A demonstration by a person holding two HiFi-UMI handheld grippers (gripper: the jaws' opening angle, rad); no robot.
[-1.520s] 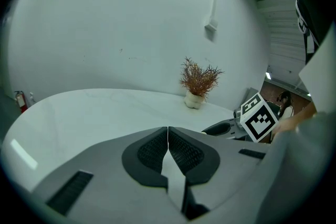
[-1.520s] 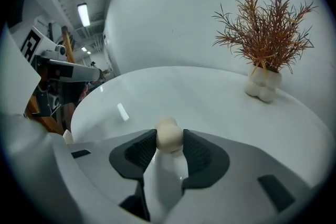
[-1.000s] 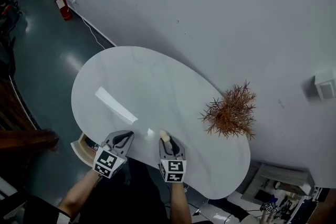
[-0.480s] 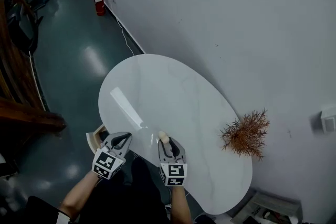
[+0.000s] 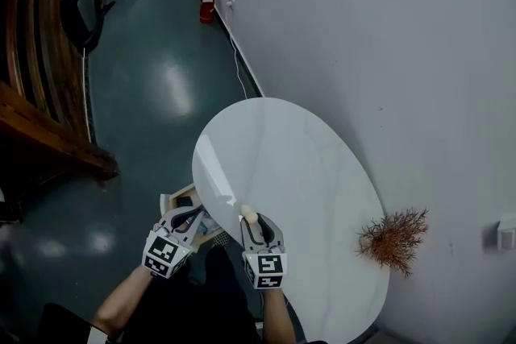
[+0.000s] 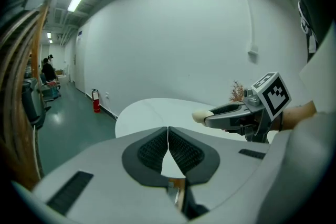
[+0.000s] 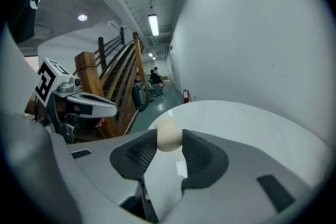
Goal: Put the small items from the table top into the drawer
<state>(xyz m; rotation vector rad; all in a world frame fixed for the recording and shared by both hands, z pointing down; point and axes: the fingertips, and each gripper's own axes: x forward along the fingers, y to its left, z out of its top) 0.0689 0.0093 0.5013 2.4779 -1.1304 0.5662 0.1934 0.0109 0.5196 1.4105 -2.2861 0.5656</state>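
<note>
Holding a cream egg (image 7: 169,134) in my right gripper (image 5: 251,217) at the white table's (image 5: 298,173) seven-o'clock edge. The left gripper (image 5: 196,213) is clenched empty over the open drawer (image 5: 181,198), its contents unclear.

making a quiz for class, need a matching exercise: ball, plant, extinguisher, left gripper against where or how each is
Things:
1 ball
2 plant
3 extinguisher
4 left gripper

Place or state:
A shut, empty
B red, on the floor
C in the right gripper
D at the table's end

Pairs: 1-C, 2-D, 3-B, 4-A
</note>
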